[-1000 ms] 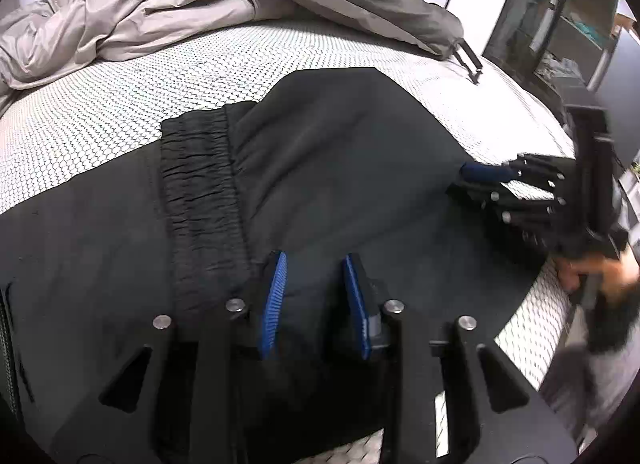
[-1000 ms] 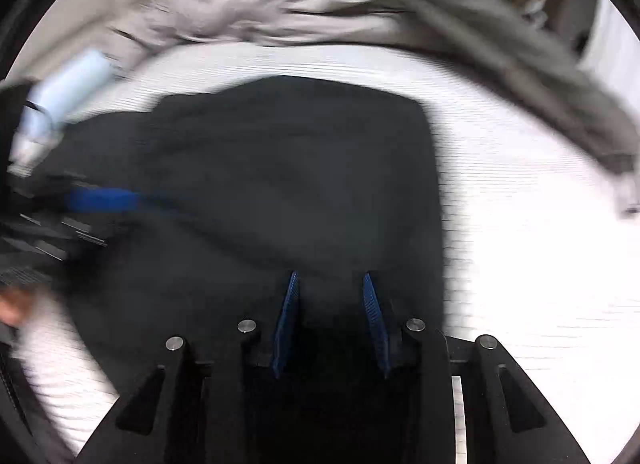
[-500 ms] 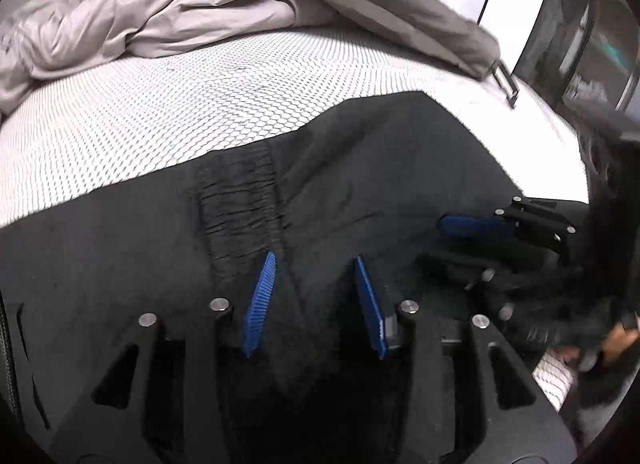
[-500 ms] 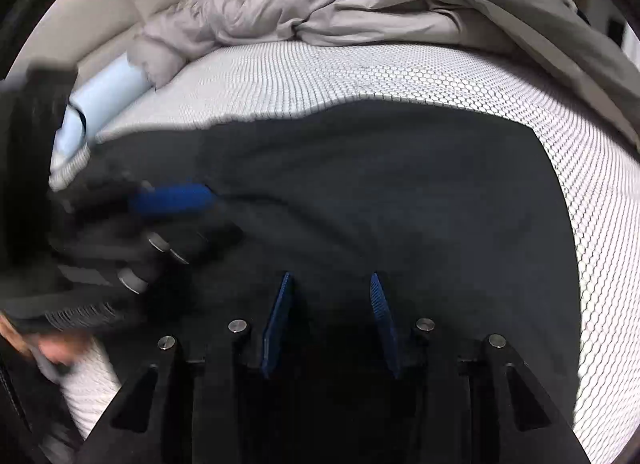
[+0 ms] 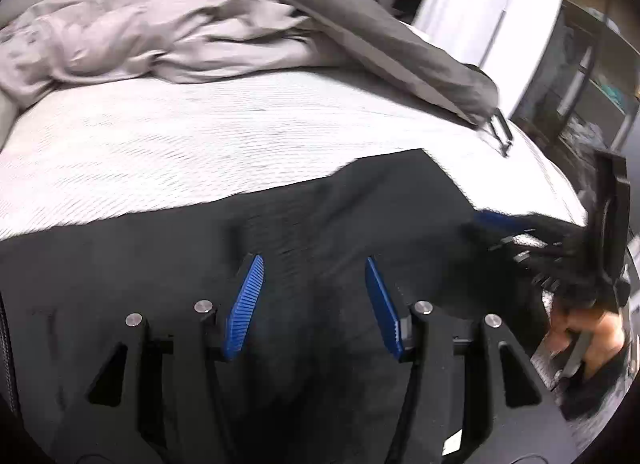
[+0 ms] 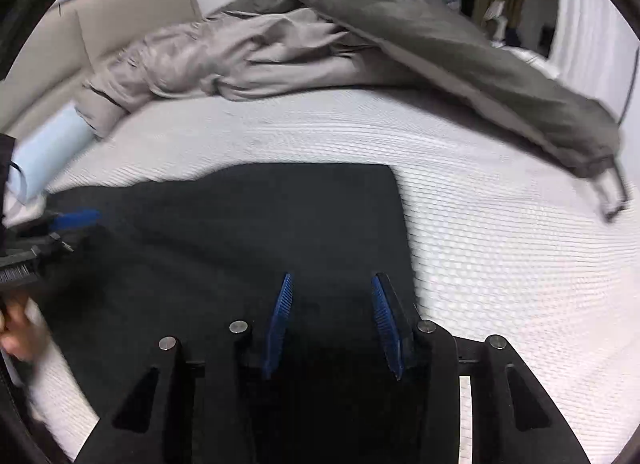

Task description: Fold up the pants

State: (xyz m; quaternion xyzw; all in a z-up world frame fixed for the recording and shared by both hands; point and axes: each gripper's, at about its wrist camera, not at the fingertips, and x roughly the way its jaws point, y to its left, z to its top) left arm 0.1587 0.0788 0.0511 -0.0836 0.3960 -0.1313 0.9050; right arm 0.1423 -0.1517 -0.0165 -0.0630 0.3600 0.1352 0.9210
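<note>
Both ribbed blue-padded claws, left claw (image 5: pixel 314 300) opening and right claw (image 6: pixel 332 324) parted, hover empty over smooth black pants (image 6: pixel 260 224).

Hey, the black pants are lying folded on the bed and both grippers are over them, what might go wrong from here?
1. The left gripper is opening just above the black pants; a pad could snag cloth and undo the fold.
2. The pants lie near the bed's front edge, so a tug could slide them off.
3. The grey duvet crowds the far side.
</note>
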